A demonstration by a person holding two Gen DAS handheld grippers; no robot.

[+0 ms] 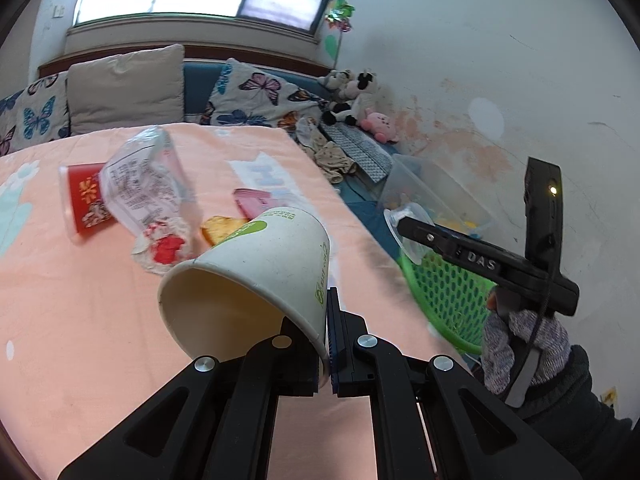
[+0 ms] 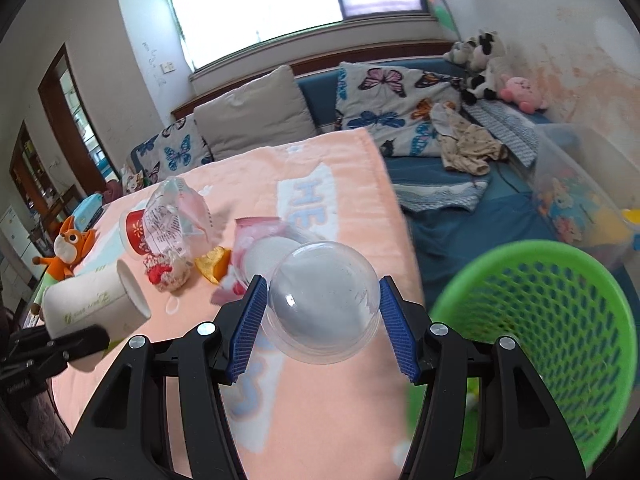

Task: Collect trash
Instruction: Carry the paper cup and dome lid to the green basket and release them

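Note:
My left gripper [image 1: 326, 354] is shut on the rim of a white paper cup [image 1: 256, 272] with green print, held tilted above the peach tablecloth [image 1: 80, 320]. The cup also shows in the right wrist view [image 2: 96, 300]. My right gripper [image 2: 322, 312] is shut on a clear plastic dome lid [image 2: 324, 300], held near the table's right edge beside a green mesh basket [image 2: 560, 320]. The basket shows in the left wrist view [image 1: 444, 284] past the table edge. On the table lie a red cup [image 1: 84, 200], a clear printed bag [image 1: 140, 188], a crumpled wrapper [image 1: 164, 244], an orange peel [image 1: 220, 228] and a pink packet [image 1: 252, 200].
A blue sofa [image 2: 460, 208] with butterfly cushions [image 2: 392, 96], clothes [image 2: 468, 144] and plush toys [image 2: 484, 64] runs behind and right of the table. A clear storage box [image 2: 580, 188] stands right of the basket. An orange plush fox [image 2: 68, 244] sits at the table's left edge.

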